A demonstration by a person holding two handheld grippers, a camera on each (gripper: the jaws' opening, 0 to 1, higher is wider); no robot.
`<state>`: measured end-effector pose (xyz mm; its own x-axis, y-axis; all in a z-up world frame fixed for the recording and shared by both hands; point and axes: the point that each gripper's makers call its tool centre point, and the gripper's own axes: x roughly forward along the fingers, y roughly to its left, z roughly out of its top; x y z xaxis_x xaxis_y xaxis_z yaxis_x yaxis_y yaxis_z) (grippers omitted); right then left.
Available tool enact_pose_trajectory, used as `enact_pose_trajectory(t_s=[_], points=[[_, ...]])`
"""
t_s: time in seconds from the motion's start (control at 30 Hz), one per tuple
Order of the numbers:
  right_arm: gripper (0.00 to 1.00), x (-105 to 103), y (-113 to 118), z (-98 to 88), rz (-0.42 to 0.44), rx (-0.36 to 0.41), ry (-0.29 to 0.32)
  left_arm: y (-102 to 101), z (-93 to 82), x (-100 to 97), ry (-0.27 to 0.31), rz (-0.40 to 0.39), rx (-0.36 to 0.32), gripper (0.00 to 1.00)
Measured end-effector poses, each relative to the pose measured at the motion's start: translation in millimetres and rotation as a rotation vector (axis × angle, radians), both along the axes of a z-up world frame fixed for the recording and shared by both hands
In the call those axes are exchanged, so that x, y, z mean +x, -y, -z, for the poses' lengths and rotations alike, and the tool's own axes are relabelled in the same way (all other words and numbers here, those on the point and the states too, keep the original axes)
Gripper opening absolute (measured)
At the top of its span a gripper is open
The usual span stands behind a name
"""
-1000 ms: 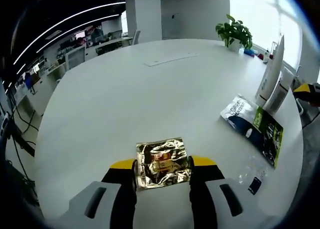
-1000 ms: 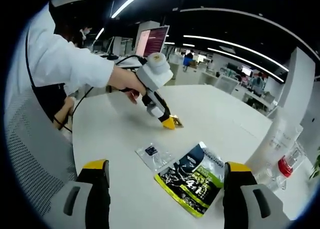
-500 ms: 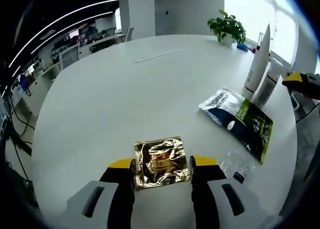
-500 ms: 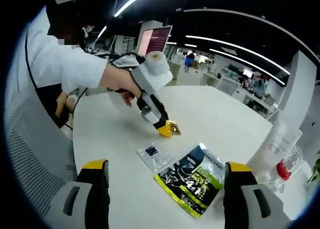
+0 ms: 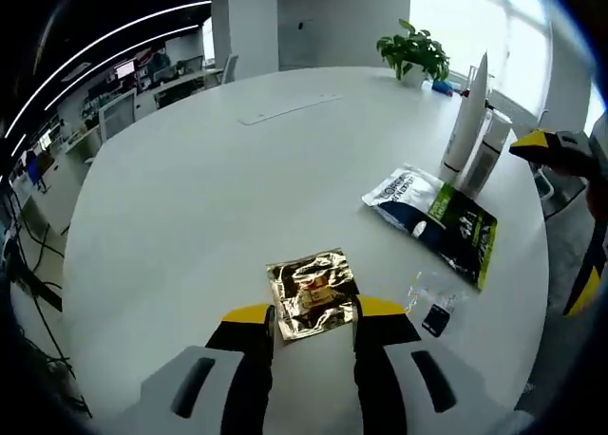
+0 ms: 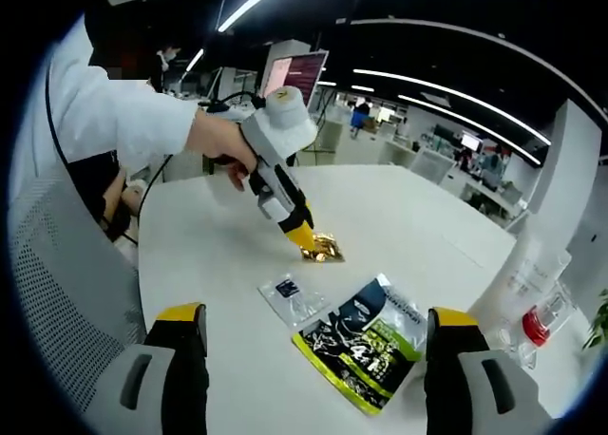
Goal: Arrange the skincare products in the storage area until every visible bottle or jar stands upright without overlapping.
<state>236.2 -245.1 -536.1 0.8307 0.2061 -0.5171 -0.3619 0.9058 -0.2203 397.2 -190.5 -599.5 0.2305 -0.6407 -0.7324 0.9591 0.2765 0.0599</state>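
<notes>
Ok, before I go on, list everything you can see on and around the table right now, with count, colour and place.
Table: one, white, round, bearing all the items.
Foil sachet: one, gold, crinkled, flat on the table between the left gripper's jaws.
Printed pouch: one, dark blue, white and green, lying flat beside the tubes.
Small clear sachet: one, transparent with a dark label, flat near the table edge.
Tubes: two, white, upright at the table's far side.
Red-capped bottle: one, clear, beside the tubes.
Potted plant: one, green, far table edge.
Left gripper: black with yellow tips, jaws around the foil sachet; cannot tell if clamped.
Right gripper: same colours, open, above the printed pouch.
Person's hand: holding the left gripper, white sleeve.
</notes>
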Motion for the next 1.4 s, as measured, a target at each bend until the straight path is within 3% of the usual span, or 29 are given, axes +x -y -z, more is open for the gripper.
enact_pose_trajectory(t_s=[0.07,0.23,0.43,0.67,0.9,1.0,1.1,1.23,1.4], points=[[0.93,0.1,-0.5,1.7,-0.003,-0.002,-0.005,-4.6,3.1,3.8,0.061,0.065,0.046,0.36],[0.93,0.2,-2.7,3.3,-0.009,0.006,-0.010,-11.0,14.3,15.3,0.038,0.049,0.075,0.32],[0.92,0.8,-1.2,4.2,-0.002,0.012,-0.011,-1.8,15.4,14.9,-0.008,0.059,0.035,0.27],[0.92,-0.9,-2.7,8.0,-0.008,0.009,-0.027,4.6,16.1,-0.3,-0.010,0.076,0.037,0.22],[0.92,-1.0,-4.3,9.2,-0.013,0.007,-0.028,7.5,13.9,-11.9,-0.033,0.100,0.026,0.25],[0.92,-1.9,-4.5,10.1,-0.012,0.011,-0.034,4.7,7.7,-2.9,-0.034,0.076,0.007,0.26],[0.91,-1.7,-4.2,10.9,-0.013,0.005,-0.035,7.0,3.0,0.0,-0.080,0.031,-0.038,0.26],[0.93,-1.4,-4.4,11.4,-0.012,0.005,-0.035,7.8,5.0,21.0,-0.075,-0.016,-0.054,0.24],[0.92,-1.5,-1.4,11.5,-0.001,0.006,-0.037,10.9,8.9,17.4,-0.088,-0.028,-0.040,0.19]])
